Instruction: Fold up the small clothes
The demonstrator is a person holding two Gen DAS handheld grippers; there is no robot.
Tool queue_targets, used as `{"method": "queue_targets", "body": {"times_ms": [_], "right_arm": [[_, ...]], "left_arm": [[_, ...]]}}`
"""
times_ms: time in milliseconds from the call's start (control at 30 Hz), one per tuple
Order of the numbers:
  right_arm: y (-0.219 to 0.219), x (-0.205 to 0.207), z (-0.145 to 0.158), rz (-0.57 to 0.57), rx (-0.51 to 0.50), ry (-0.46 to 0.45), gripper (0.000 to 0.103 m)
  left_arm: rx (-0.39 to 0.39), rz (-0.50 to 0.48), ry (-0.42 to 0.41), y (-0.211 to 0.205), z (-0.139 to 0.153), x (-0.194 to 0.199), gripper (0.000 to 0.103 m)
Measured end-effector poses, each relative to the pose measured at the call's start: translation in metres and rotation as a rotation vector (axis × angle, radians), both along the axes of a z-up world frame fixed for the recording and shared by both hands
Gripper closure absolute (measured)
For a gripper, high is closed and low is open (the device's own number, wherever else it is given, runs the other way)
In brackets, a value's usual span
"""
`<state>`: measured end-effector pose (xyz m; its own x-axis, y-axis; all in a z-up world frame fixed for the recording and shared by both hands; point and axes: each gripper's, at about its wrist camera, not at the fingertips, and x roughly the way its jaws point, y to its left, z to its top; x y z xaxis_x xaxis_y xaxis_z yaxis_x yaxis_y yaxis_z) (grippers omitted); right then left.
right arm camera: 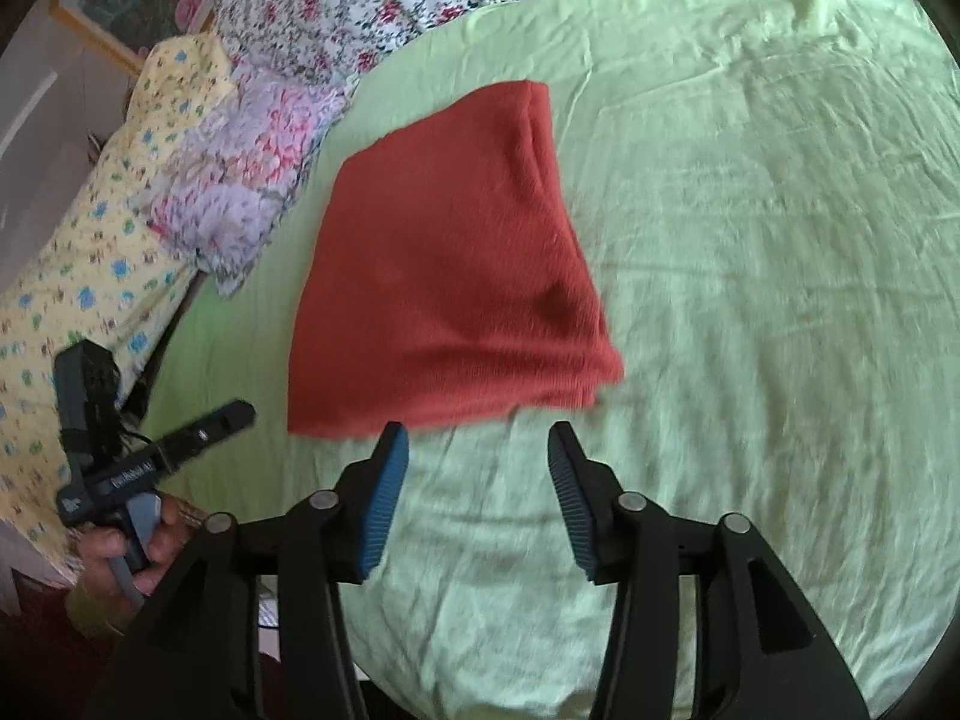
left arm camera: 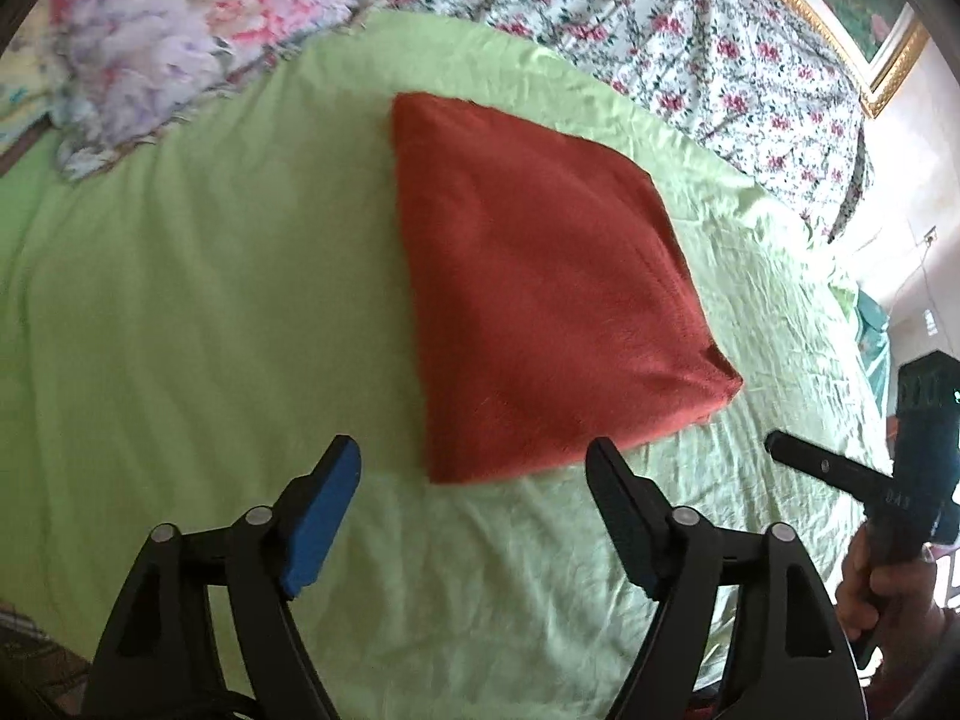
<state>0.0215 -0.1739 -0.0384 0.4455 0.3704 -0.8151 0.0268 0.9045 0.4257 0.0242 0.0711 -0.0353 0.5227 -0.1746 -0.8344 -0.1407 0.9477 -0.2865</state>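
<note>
**Folded red cloth lies just ahead of both open tools**

Left wrist view: my left tool (left arm camera: pixel 474 468) stands wide open with nothing between its pads. The red cloth (left arm camera: pixel 540 300) lies folded flat on the green bed sheet (left arm camera: pixel 210 300), straight ahead and a little to the right of the tool's centre line. Its near corner sits between the two fingertips as I see it, but beyond them, not touched. The long axis of the cloth runs away from me, slanting up and left. At the right edge a hand (left arm camera: pixel 882 594) holds the right tool's handle.

Right wrist view: my right tool (right arm camera: pixel 480 450) is also open and empty. Here the cloth (right arm camera: pixel 450 276) lies ahead and to the left; its near hem runs crosswise just past the left fingertip, while the right fingertip points at bare sheet. The other hand (right arm camera: pixel 126 546) shows at the lower left with its handle.

I judge the cloth already folded, and both tools near its near edge, the left one more squarely lined up.
</note>
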Motion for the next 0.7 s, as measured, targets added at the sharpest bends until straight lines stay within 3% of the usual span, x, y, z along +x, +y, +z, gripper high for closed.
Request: {"method": "queue_targets", "body": {"times_ms": [167, 433, 500, 700], "right_arm": [[0.015, -0.023, -0.003, 0.029, -0.054, -0.005, 0.045], [0.022, -0.038, 0.004, 0.014, -0.098, -0.033, 0.033], [0.022, -0.038, 0.008, 0.003, -0.107, -0.053, 0.025], [0.033, -0.031, 0.015, 0.027, -0.162, -0.096, 0.017]], "left_arm": [[0.087, -0.006, -0.026, -0.005, -0.001, -0.027, 0.022], [0.232, -0.042, -0.058, -0.015, 0.004, -0.04, 0.02], [0.25, -0.043, -0.057, -0.015, 0.004, -0.039, 0.02], [0.264, -0.01, -0.065, -0.014, 0.007, -0.033, 0.017]]}}
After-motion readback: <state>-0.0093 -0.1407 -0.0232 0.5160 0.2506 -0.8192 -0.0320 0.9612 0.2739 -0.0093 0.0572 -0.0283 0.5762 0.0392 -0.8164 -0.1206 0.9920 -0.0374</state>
